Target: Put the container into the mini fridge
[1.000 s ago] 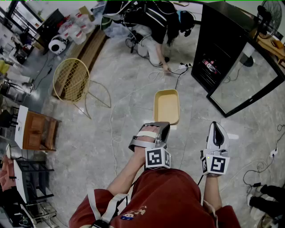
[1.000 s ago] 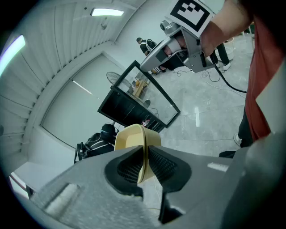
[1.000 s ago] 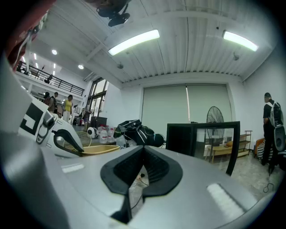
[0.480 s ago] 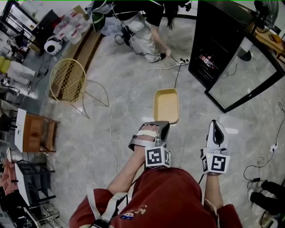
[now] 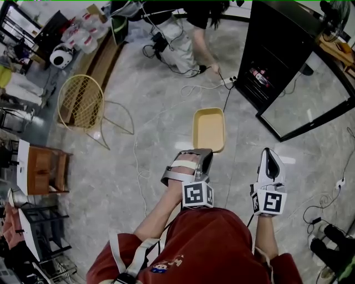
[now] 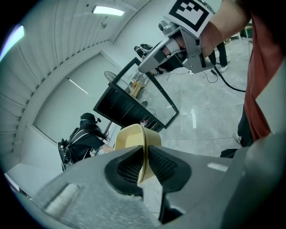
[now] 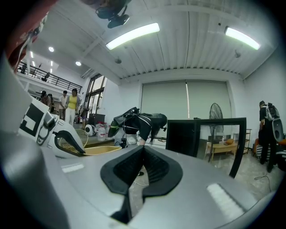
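A shallow yellow container [image 5: 209, 129] hangs over the marble floor, empty inside. My left gripper [image 5: 201, 154] is shut on its near rim; in the left gripper view the yellow container [image 6: 134, 139] wall sits pinched between the black pads [image 6: 126, 167]. My right gripper [image 5: 268, 161] is held to the right of it with its jaws together and nothing between them. The black mini fridge [image 5: 274, 52] stands at the upper right with its glass door [image 5: 306, 100] swung open, a bottle showing inside. It also appears in the right gripper view as the mini fridge [image 7: 182, 136].
A person [image 5: 183, 25] bends over cables and a power strip on the floor just left of the fridge. A yellow wire chair [image 5: 83, 102] stands at the left, a wooden stool [image 5: 44, 166] lower left. A fan [image 5: 335, 14] and cables lie at the right.
The view has shifted slightly; the bent-over person has moved up and right toward the fridge. Both grippers and the container hold the same pose.
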Available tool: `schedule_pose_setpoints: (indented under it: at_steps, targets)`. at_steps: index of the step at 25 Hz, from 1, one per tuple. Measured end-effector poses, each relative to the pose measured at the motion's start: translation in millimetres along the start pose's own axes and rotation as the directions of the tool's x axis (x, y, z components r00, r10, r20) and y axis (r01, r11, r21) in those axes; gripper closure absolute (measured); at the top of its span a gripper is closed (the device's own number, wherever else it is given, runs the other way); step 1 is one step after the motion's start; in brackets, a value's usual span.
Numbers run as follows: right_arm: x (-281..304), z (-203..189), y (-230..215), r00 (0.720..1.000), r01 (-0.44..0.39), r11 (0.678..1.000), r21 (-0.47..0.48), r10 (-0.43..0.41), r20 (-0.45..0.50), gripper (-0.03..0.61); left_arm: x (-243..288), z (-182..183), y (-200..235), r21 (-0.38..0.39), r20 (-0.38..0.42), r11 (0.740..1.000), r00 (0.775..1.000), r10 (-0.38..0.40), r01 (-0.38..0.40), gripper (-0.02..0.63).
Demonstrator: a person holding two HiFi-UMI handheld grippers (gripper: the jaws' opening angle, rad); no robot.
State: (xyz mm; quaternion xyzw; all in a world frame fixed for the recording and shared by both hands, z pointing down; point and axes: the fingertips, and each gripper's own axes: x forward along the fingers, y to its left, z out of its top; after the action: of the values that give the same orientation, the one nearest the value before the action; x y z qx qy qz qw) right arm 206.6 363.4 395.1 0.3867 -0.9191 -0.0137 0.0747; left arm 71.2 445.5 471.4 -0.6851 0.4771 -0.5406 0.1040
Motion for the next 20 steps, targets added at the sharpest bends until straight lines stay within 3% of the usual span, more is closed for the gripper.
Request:
schedule_pose_setpoints:
  at_steps: [9, 20]
  targets:
    - [41.6, 2.1, 15.1, 0.999, 0.042, 0.999, 0.004, -0.042, 0.003, 0.578, 30.4, -21.6, 24.6, 0.025, 0.047, 0.999, 0.998, -0.029, 0.028, 0.565]
    - [72.9, -8.8, -6.0, 0.996, 0.083, 0.996, 0.028, -0.082, -0.021, 0.578, 71.8, -25.5, 42.3, 0.054, 0.041, 0.996, 0.996, -0.078, 0.076, 0.565]
